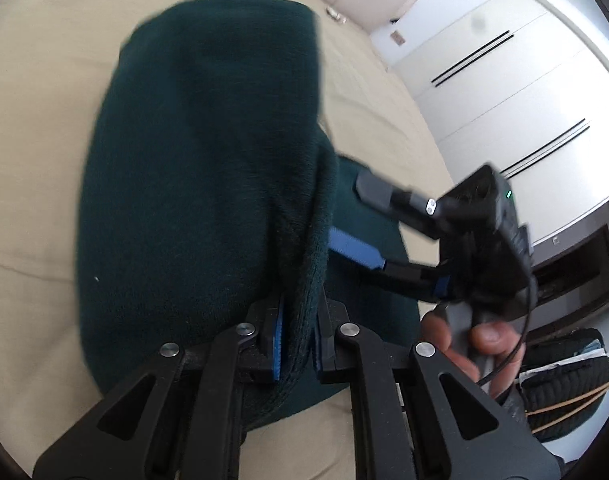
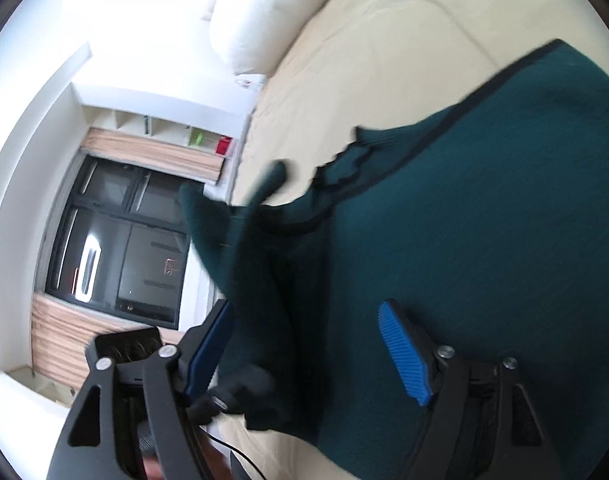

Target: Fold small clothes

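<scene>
Left gripper is pinching the dark green knitted sweater's edge to fold it; right gripper, beside the sweater, is gaping empty.

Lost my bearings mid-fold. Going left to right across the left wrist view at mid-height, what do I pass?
Beige bed cover → dark green garment, its edge pinched in the left gripper → right gripper, open over the cloth → white wardrobe doors.
</scene>
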Action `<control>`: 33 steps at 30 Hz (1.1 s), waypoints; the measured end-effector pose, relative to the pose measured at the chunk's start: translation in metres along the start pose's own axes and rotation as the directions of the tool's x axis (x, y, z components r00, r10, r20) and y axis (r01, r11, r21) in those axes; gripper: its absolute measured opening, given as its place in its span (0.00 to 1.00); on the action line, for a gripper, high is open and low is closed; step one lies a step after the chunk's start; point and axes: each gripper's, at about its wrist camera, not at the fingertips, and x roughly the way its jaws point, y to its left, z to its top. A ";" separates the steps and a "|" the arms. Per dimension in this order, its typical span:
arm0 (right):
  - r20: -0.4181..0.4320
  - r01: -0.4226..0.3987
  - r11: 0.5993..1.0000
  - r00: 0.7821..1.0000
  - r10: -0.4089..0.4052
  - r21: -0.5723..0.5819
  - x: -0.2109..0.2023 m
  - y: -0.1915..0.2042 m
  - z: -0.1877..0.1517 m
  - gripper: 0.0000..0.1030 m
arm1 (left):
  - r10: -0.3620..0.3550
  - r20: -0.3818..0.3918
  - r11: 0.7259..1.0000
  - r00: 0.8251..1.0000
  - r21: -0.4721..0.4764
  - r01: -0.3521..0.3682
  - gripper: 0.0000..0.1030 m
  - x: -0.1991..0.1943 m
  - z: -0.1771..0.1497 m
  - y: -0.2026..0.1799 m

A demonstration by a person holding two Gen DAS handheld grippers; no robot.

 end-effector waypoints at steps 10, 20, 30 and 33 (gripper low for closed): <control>-0.032 0.024 0.999 0.999 -0.026 -0.044 0.025 0.017 0.022 0.75 | 0.032 0.014 0.999 0.999 0.032 -0.033 0.09 0.005 -0.021 0.000; -0.015 0.161 0.970 0.986 -0.167 -0.180 0.037 0.046 0.025 0.17 | 0.035 0.034 0.997 0.999 0.073 -0.038 0.09 0.009 -0.020 -0.023; 0.086 0.288 0.925 0.958 -0.275 -0.250 -0.033 0.040 0.030 0.14 | -0.010 -0.020 0.990 1.000 0.142 0.012 0.13 0.007 -0.010 -0.046; 0.108 0.327 0.916 0.945 -0.309 -0.233 -0.063 0.022 0.034 0.13 | -0.026 -0.070 0.982 0.997 0.186 0.038 0.17 0.016 -0.014 -0.066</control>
